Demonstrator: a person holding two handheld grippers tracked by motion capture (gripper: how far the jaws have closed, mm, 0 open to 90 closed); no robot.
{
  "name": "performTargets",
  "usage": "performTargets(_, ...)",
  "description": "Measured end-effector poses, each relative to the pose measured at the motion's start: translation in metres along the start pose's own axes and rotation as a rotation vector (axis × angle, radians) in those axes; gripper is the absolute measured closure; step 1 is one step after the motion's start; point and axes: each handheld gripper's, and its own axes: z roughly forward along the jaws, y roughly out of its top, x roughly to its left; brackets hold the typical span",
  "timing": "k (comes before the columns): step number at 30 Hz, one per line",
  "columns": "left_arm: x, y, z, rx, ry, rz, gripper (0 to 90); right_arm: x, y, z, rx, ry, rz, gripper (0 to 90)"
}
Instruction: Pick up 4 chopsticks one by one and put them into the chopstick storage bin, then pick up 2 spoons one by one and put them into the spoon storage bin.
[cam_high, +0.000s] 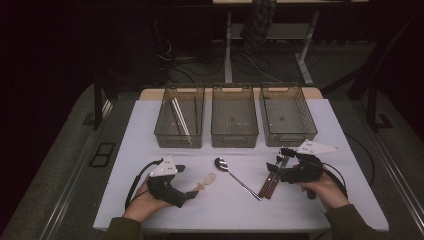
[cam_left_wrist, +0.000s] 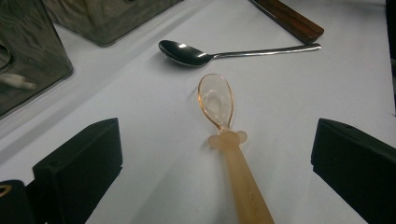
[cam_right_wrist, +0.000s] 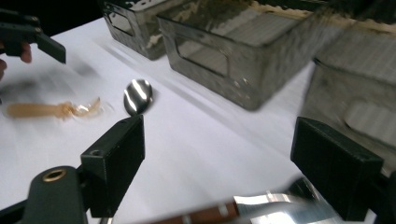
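Note:
A translucent amber plastic spoon (cam_left_wrist: 233, 158) (cam_high: 206, 182) lies flat on the white table (cam_high: 150, 130). Its handle runs between the jaws of my open left gripper (cam_left_wrist: 217, 140) (cam_high: 187, 181), and neither jaw touches it. A metal spoon (cam_high: 235, 175) (cam_left_wrist: 187, 52) (cam_right_wrist: 137, 96) lies just beyond it, mid-table. Two wood-handled utensils (cam_high: 270, 185) (cam_right_wrist: 261, 207) lie side by side at the right. My right gripper (cam_high: 277, 161) (cam_right_wrist: 224, 158) stands open over their metal ends. The right gripper view is blurred, with the amber spoon (cam_right_wrist: 51, 110) and the left gripper (cam_right_wrist: 28, 32) far off.
Three dark see-through bins stand in a row at the back: the left bin (cam_high: 165, 131) holds pale chopsticks (cam_high: 180, 116), while nothing is visible in the middle bin (cam_high: 234, 136) or the right bin (cam_high: 287, 135). Table legs and cables lie on the floor beyond.

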Motion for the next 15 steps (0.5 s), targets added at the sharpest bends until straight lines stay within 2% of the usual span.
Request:
performTargets(3,0.0,0.0,-0.001,-0.007,0.003,-0.005,0.6,-0.004,-0.012,-0.012,-0.006,-0.025,-0.024,17.5)
performTargets(9,-0.001,0.001,0.0,0.008,0.012,-0.016,3.1,-0.008,-0.032,-0.028,0.026,-0.054,-0.024,17.5)
performTargets(15,-0.004,0.003,0.002,0.03,0.003,-0.012,13.9,-0.002,-0.045,-0.041,0.035,-0.062,-0.023,17.5)
